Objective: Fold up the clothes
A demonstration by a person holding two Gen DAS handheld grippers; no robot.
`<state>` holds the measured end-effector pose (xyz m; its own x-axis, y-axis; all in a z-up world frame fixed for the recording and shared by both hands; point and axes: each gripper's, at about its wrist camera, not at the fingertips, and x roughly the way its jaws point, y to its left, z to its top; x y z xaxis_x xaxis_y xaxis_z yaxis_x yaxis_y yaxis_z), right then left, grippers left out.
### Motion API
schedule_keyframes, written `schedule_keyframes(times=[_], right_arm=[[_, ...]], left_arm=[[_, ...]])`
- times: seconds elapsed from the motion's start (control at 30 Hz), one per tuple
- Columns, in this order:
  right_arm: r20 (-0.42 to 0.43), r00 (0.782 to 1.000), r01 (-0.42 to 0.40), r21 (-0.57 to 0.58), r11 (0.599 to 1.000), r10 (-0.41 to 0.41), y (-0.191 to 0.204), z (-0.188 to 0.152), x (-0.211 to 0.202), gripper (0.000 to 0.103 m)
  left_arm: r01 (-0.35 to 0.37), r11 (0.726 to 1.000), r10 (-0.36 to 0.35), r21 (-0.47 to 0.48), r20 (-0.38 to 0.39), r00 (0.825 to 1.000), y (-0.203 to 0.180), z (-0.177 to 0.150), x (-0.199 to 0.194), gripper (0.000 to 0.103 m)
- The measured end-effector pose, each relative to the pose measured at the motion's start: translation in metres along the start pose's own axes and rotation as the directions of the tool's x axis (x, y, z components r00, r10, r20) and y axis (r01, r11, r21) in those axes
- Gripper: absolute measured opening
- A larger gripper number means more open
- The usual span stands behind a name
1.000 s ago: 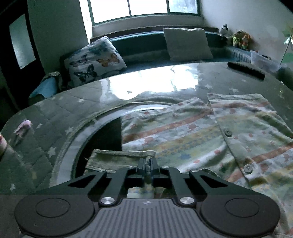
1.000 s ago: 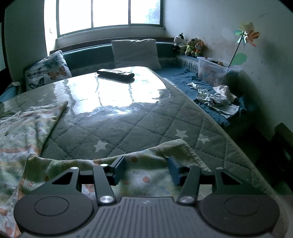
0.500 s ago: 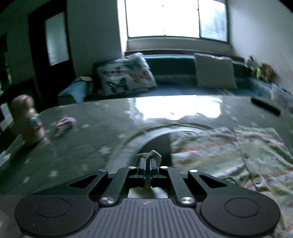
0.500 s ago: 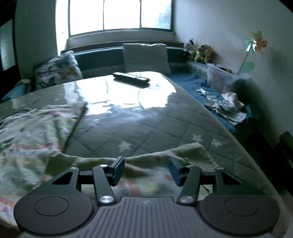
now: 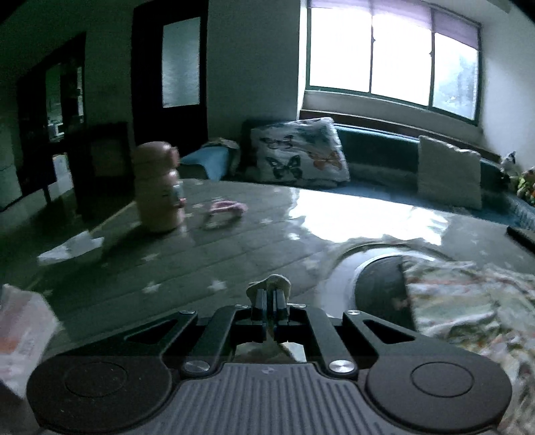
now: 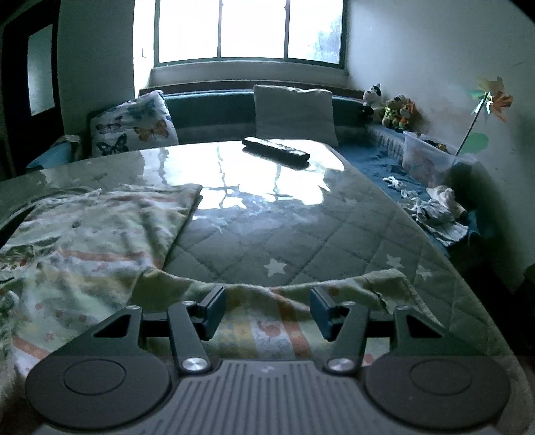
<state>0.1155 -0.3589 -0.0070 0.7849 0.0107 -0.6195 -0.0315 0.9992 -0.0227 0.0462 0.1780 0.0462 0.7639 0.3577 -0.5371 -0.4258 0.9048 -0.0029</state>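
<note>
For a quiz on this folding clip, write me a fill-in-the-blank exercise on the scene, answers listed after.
1. The left gripper is ____ on a bunched bit of the garment.
2. The right gripper has its jaws ____ above the garment's edge.
3. The remote control lies on the ____.
4. The pillow is printed with ____.

Missing words: shut; open; table; butterflies

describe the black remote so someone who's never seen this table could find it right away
Start at the big window and drop to the plain grey cushion on the bench below it. Just in front of that cushion, on the glossy far end of the quilted table, lies the remote. It is the only long, flat black bar there, alone on the bright window reflection.
</note>
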Motion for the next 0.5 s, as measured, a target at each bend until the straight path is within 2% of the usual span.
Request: schedule_keyframes(times=[0.2, 0.4, 0.5], right_arm=[[-0.036, 0.999, 0.009, 0.013, 1.000, -0.008, -0.004, -0.008, 0.005, 0.057], [-0.055, 0.998, 0.015, 0.028, 1.000, -0.014, -0.004, -0.012, 0.006, 0.057], [-0.045, 0.999, -0.009, 0.009, 1.000, 0.009, 0.003, -0.010, -0.002, 0.058]], left_arm=[[-0.066, 0.997, 0.069, 0.039, -0.075, 0.995, 0.029, -0.024, 0.011, 0.003], [-0.118, 0.990, 0.127, 0.077, -0.133, 0.983, 0.035, -0.044, 0.026, 0.004], [-0.172, 0.982, 0.183, 0.081, -0.155, 0.971, 0.041, -0.045, 0.030, 0.004]])
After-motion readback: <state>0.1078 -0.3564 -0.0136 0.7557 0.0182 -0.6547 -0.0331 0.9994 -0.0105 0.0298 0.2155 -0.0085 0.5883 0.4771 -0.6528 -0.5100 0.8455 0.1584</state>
